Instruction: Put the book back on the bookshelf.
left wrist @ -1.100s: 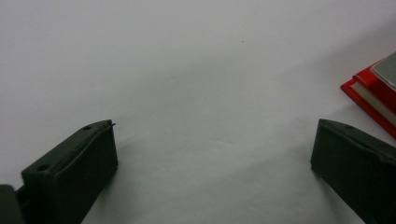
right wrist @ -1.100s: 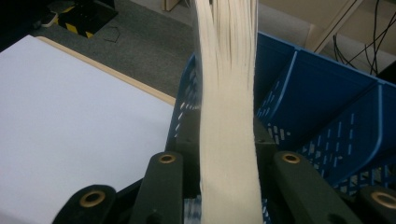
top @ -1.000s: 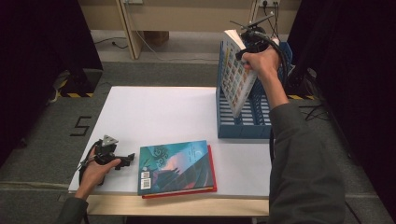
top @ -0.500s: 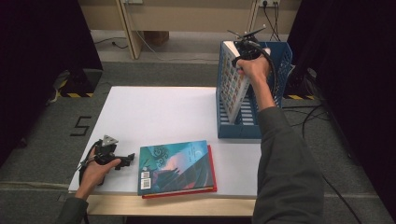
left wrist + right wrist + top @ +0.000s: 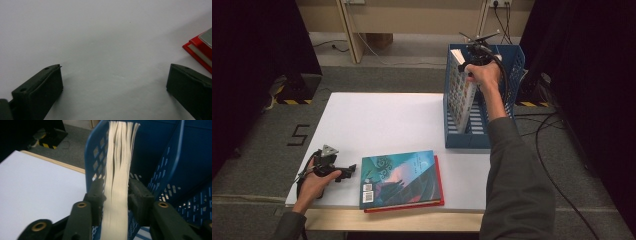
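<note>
A book (image 5: 462, 87) stands upright in the blue crate (image 5: 507, 60) at the table's far right, leaning on the crate's left wall. My right gripper (image 5: 472, 57) is at its top edge. In the right gripper view the cream pages (image 5: 120, 157) run between the jaws (image 5: 116, 195), which have just been opening; the pads lie beside the pages without pinching them. My left gripper (image 5: 349, 170) rests on the table (image 5: 382, 120) near the front left, open (image 5: 113, 82) with nothing between its jaws. It points at a teal book (image 5: 402, 177) lying on a red book (image 5: 197, 50).
The crate's slotted blue walls (image 5: 160, 157) stand close on both sides of the upright book. White tabletop stretches between the crate and the two stacked books. Cables trail on the floor at the right (image 5: 552, 125).
My right hand has brought the book down into the crate, from tilted above the rim to standing inside. The left hand has kept still.
</note>
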Available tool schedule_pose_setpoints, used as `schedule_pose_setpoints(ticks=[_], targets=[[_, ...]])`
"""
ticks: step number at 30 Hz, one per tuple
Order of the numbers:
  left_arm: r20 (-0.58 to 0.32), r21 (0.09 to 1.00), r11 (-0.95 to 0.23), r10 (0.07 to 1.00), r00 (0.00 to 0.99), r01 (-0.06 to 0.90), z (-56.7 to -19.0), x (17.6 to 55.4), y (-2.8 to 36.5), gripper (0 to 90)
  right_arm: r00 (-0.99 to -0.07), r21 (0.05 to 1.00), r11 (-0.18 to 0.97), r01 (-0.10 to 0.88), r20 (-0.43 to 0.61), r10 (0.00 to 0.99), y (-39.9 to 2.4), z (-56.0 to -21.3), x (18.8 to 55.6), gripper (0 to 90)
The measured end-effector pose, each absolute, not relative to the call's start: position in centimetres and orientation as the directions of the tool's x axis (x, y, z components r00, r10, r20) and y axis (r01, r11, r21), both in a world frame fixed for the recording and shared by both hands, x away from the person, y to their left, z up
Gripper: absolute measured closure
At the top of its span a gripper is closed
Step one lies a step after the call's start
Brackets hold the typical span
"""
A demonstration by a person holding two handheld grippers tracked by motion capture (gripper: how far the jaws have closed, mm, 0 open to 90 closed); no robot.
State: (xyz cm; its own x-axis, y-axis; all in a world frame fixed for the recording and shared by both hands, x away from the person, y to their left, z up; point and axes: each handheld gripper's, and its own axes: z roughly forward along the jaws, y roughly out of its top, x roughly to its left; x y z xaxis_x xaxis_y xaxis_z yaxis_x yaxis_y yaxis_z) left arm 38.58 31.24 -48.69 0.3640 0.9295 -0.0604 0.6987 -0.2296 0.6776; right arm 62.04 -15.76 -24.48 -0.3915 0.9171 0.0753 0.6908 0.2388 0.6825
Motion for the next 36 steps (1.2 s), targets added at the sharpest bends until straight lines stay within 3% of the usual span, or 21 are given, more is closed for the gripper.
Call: schedule_pose_setpoints(ticks=[6,12,18,22,36], targets=[[-0.060,0.678,-0.229,0.930,0.364,0.699,-48.7,38.6,31.2,0.0,-0.446,0.682,0.268,0.681,0.095,0.890,-16.9,-23.9,59.7,56.3],[-0.060,0.679,-0.228,0.930,0.363,0.698,-48.7,38.6,31.2,0.0,-0.494,0.678,0.317,0.663,0.078,0.866,-17.8,-24.4,57.0,54.9],[-0.060,0.679,-0.228,0.930,0.363,0.698,-48.7,38.6,31.2,0.0,-0.539,0.663,0.368,0.652,0.064,0.840,-18.5,-25.0,54.9,57.2],[-0.060,0.679,-0.229,0.930,0.363,0.698,-48.7,38.6,31.2,0.0,-0.555,0.654,0.404,0.640,0.029,0.831,-18.3,-25.8,54.6,68.0],[-0.061,0.679,-0.228,0.930,0.363,0.698,-48.7,38.6,31.2,0.0,-0.562,0.655,0.416,0.631,0.016,0.827,-14.5,-26.1,56.1,69.8]])
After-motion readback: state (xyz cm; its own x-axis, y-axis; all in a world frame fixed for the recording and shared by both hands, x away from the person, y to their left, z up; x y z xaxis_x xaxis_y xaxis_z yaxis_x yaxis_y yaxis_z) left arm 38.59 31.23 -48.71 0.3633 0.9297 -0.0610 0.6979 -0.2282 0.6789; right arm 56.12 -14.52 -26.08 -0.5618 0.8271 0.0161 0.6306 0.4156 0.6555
